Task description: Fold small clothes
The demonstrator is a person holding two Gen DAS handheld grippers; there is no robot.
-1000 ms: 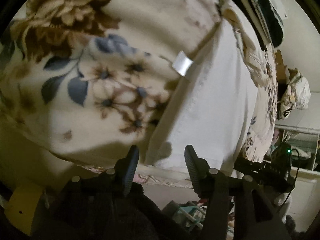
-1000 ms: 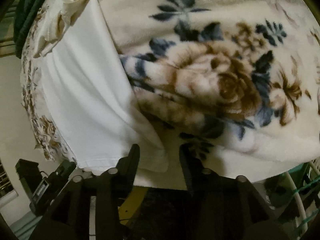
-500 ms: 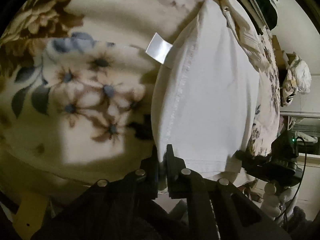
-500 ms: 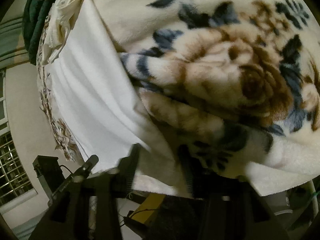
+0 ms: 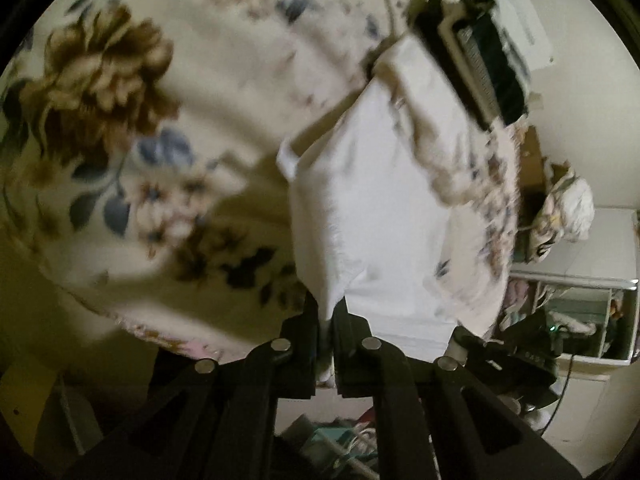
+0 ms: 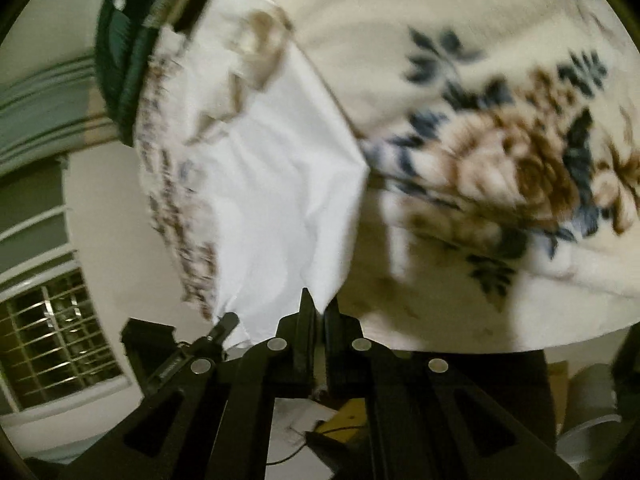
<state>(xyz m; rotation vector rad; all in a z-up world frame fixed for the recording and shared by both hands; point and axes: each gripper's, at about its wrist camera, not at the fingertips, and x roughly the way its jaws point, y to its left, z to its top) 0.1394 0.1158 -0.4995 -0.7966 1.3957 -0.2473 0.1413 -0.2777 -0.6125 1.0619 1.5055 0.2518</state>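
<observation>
A white garment (image 5: 372, 216) lies on a cream floral blanket (image 5: 120, 92). My left gripper (image 5: 326, 312) is shut on the garment's near left corner and lifts it off the blanket. In the right wrist view the same white garment (image 6: 280, 184) hangs up from its near right corner, pinched in my shut right gripper (image 6: 318, 308). The blanket (image 6: 500, 152) spreads to the right of it. Both views are blurred by motion.
A dark green and black folded item (image 5: 476, 52) lies at the far end of the bed, also in the right wrist view (image 6: 124, 60). The other gripper (image 5: 516, 356) shows at the right edge. A shelf unit (image 5: 580, 312) stands beyond the bed. A barred window (image 6: 52, 340) is left.
Both grippers closed on the garment's near corners; the left shut first, the right after. Both have since pulled up and back, raising the near hem off the blanket.
</observation>
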